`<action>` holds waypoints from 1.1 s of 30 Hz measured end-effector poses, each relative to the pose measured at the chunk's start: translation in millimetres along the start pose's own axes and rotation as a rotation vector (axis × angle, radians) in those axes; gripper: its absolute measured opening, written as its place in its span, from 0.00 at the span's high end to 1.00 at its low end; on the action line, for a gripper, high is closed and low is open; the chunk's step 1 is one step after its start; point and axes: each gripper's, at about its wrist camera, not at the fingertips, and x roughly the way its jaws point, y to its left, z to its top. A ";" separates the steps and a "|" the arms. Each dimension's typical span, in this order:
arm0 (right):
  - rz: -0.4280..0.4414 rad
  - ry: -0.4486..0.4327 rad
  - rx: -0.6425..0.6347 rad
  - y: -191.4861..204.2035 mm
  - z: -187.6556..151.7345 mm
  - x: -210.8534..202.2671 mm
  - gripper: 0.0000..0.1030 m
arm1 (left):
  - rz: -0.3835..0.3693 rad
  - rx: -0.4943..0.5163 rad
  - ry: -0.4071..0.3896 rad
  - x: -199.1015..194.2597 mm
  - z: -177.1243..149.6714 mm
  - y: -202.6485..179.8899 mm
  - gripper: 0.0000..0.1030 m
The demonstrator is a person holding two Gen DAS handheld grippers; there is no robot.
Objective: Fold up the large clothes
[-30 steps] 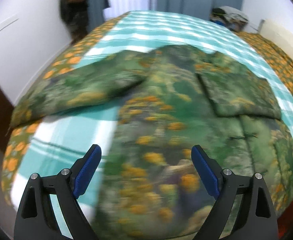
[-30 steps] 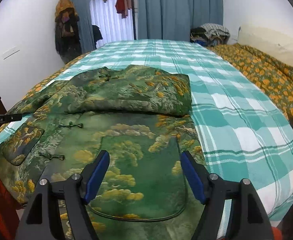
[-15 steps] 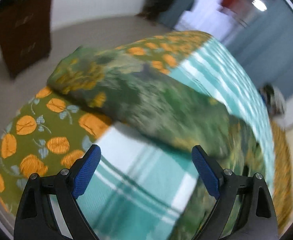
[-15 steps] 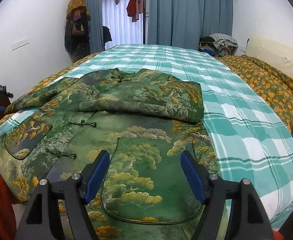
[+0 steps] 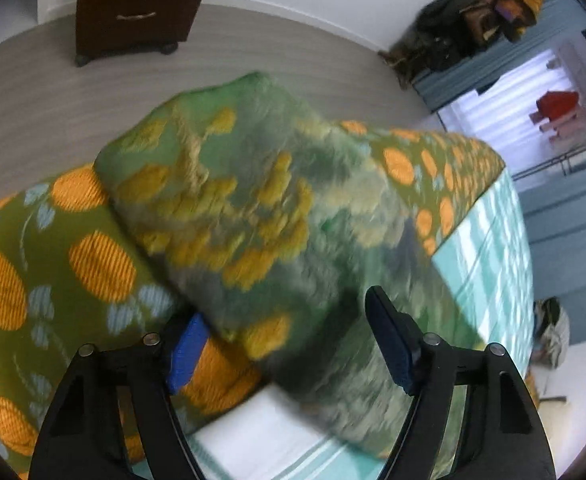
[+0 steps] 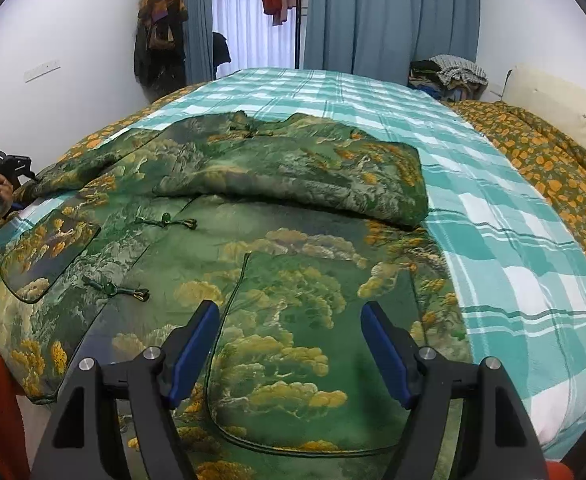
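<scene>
A padded green brocade jacket patterned with golden trees (image 6: 253, 216) lies spread on the near half of a bed with a teal-and-white checked sheet (image 6: 493, 216), its right sleeve folded across the chest. The left gripper (image 5: 289, 340) has just been closing its jaws around the jacket's outstretched left sleeve (image 5: 245, 200) at the bed's left edge; the sleeve sits between them, not yet pinched. The right gripper (image 6: 289, 344) hovers over the jacket's near hem, jaws open and empty.

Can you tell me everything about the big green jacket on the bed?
The green jacket looks silky, woven with golden trees and clouds. It lies flat on the checked blanket, front up, with knotted button loops and rounded patch pockets. One sleeve is folded across the chest; the other sleeve stretches sideways, between the left gripper's jaws, which have just been closing.
</scene>
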 end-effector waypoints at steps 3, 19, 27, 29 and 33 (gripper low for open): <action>0.013 0.010 0.023 -2.1 2.0 6.6 0.27 | 0.063 0.107 -0.048 -6.2 2.2 -16.7 0.83; 0.058 -0.050 0.105 -21.5 2.7 -8.3 0.27 | -0.134 1.034 -0.353 -145.0 -191.2 -270.1 0.92; 0.061 -0.054 0.125 -37.5 -1.2 -10.0 0.27 | -0.189 1.355 -0.253 -104.2 -354.6 -325.0 0.92; 0.062 -0.050 0.143 -44.2 -2.7 -9.7 0.27 | -0.161 1.405 -0.211 -83.3 -384.5 -322.5 0.90; 0.054 -0.041 0.180 -58.5 -6.0 -8.4 0.27 | -0.057 1.471 -0.132 -46.8 -428.0 -300.7 0.77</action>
